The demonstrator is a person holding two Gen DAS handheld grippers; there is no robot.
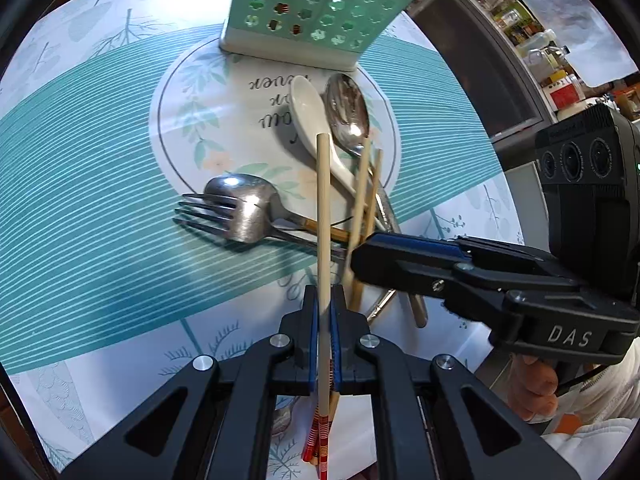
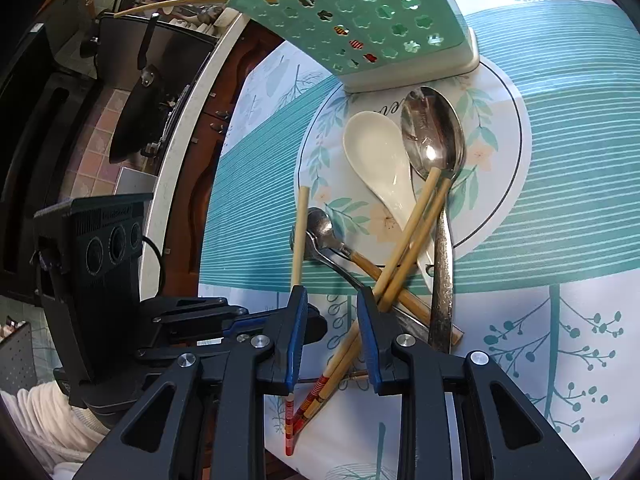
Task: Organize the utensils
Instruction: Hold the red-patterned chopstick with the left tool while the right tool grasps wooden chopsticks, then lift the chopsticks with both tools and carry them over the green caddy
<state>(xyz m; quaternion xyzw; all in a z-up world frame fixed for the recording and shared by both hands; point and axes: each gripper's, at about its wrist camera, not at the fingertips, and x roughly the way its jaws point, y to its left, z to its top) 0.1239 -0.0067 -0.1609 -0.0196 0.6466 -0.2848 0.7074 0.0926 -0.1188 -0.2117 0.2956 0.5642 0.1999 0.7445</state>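
My left gripper (image 1: pixel 324 300) is shut on a single bamboo chopstick (image 1: pixel 323 216) with a red striped end, held above the table. It also shows in the right wrist view (image 2: pixel 298 236). My right gripper (image 2: pixel 332 300) is open, its fingers straddling two crossed chopsticks (image 2: pixel 408 240) that lie on the pile; it also shows in the left wrist view (image 1: pixel 360 256). A white ceramic spoon (image 2: pixel 380 156), a large steel spoon (image 2: pixel 434 136), a small spoon (image 1: pixel 248 196) and a fork (image 1: pixel 208 212) lie on the table. A green perforated utensil holder (image 1: pixel 316 8) stands behind them.
A round table with a teal patterned cloth (image 1: pixel 80 140) holds everything. A kitchen counter edge (image 2: pixel 188 128) and dark cabinets lie to the left in the right wrist view. Shelves with jars (image 1: pixel 536 40) stand at the far right in the left wrist view.
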